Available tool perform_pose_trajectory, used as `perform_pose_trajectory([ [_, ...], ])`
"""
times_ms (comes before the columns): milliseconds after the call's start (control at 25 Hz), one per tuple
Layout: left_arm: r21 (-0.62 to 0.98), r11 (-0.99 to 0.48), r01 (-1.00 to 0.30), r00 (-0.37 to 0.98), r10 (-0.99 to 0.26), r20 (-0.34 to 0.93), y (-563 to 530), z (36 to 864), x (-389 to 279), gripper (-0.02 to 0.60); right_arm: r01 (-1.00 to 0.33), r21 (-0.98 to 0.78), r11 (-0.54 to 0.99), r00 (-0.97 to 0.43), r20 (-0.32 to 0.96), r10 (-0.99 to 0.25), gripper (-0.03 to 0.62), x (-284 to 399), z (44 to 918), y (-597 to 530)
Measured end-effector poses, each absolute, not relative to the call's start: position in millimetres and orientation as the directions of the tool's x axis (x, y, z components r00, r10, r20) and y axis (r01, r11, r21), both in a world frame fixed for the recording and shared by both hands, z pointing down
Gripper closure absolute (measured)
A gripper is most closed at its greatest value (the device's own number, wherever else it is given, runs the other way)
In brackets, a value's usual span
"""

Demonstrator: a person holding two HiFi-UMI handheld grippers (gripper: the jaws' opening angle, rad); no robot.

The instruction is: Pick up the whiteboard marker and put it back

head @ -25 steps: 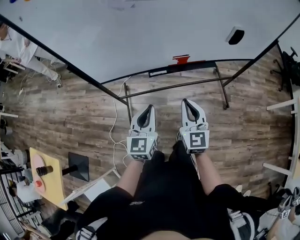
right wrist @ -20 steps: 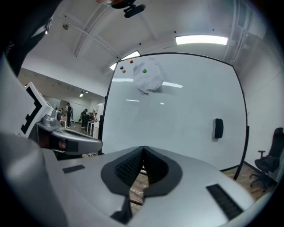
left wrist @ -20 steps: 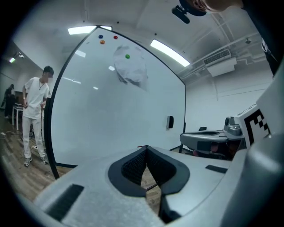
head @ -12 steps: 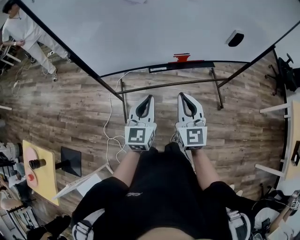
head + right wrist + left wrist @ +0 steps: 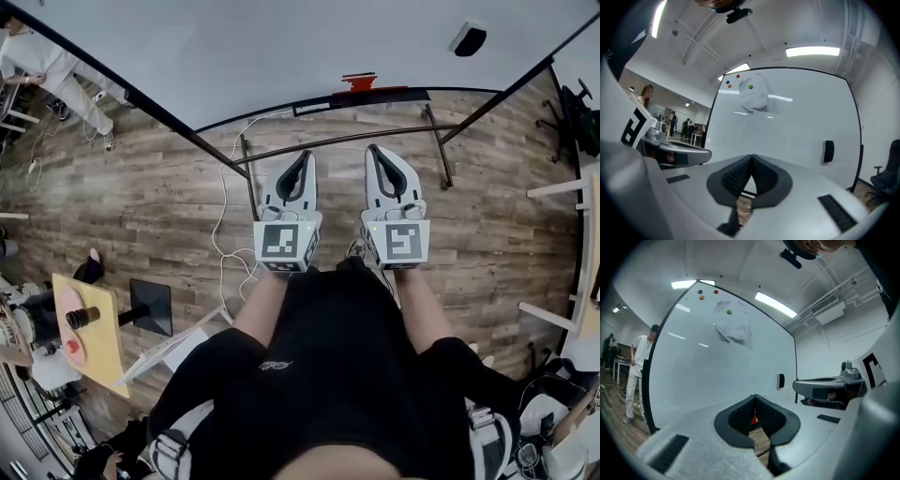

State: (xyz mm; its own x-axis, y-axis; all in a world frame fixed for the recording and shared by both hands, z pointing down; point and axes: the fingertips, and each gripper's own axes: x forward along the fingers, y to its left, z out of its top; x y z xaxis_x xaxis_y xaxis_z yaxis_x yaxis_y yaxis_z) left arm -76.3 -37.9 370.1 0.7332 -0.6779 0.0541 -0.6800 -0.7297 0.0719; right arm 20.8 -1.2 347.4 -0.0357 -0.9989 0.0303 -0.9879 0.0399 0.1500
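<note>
Approach: left hand-held gripper (image 5: 302, 156) and right hand-held gripper (image 5: 375, 150) raised toward the whiteboard (image 5: 281, 47)
Both sit higher in frame than a second ago, side by side at centre, pointing level, jaws pressed together, empty. What looks like the red whiteboard marker (image 5: 361, 82) lies on the tray (image 5: 394, 95), upper centre, well apart; pick-up judged not yet begun

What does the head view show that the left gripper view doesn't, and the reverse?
Only the head view: the yellow table and the person's legs in black shorts. Only the left gripper view: the coloured magnets and the paper sheet high on the board, and the ceiling lights. Both: the whiteboard, the black eraser, the red item on its tray, and the right gripper, fingers together.
</note>
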Motion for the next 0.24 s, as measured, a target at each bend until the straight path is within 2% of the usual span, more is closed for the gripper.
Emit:
perform_pose_trajectory([
  [240, 0.066, -0.731, -0.679, 0.734, -0.676, 0.055, -36.7, 374.4, -72.9, 0.574, -0.989, 0.145, 0.036, -0.031, 0.036, -0.999, 0.591, 24.7, 354.6, 1.7],
])
